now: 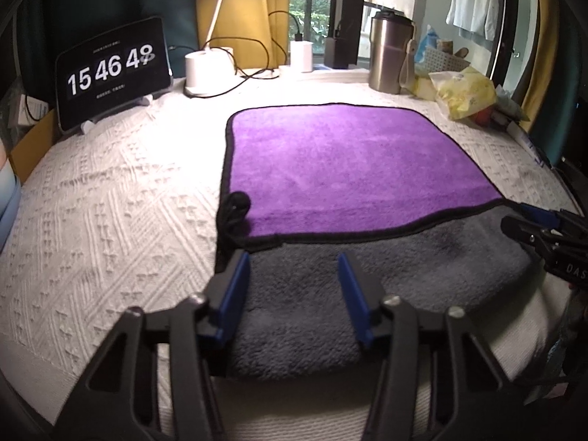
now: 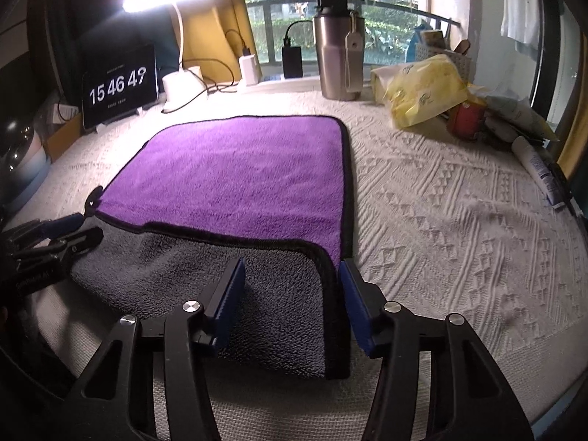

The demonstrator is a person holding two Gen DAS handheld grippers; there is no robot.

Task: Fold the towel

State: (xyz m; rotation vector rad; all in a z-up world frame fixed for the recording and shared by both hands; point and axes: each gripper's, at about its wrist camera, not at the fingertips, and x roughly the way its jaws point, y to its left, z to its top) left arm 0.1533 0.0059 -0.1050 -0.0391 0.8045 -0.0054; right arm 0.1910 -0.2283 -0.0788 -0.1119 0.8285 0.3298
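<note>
Towel (image 1: pixel 352 158) partly folded on table (image 1: pixel 110 191).
Left tongs (image 1: pixel 294 283) and right tongs (image 2: pixel 290 286) released; judged next: regrasp near edge.

A white textured cloth (image 2: pixel 459 220) covered the tabletop. At its far edge a lit white desk lamp (image 2: pixel 172 0) glared beside a tablet clock (image 2: pixel 119 86) reading 15:46:49. Behind stood yellow curtains (image 1: pixel 235 3) and a window (image 2: pixel 386 14) with a dark railing and green trees. Pale clothes (image 1: pixel 474 0) hung at right.
</note>
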